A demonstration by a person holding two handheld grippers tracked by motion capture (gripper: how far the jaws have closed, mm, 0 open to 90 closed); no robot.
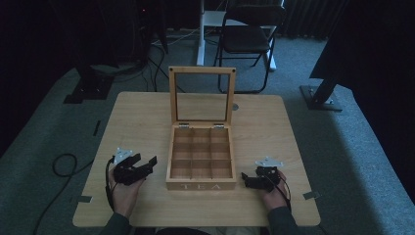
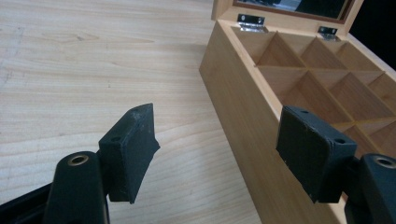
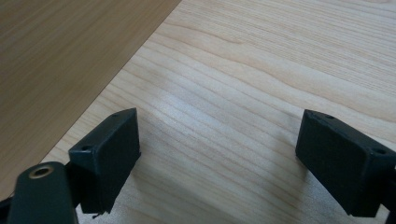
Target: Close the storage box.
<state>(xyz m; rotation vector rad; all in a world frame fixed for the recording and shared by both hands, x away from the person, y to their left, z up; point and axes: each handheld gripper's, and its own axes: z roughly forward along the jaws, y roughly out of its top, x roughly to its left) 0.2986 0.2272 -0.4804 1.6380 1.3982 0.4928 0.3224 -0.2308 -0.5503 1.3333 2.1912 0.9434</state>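
Your square wooden tea box (image 1: 201, 159) sits mid-table (image 1: 132, 112), glass lid up. Your left gripper (image 1: 147, 165) and right gripper (image 1: 247, 180) flank it, both spread wide, holding nothing.

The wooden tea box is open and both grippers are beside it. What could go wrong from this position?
1. The glass-paned wooden lid stands upright on two small metal hinges; a push from a gripper might slam it shut or strain them.
2. The open left gripper is close to the light wooden tea box; a jaw could knock its side wall and slide it across the wooden table.
3. The open right gripper might do likewise from the other side.
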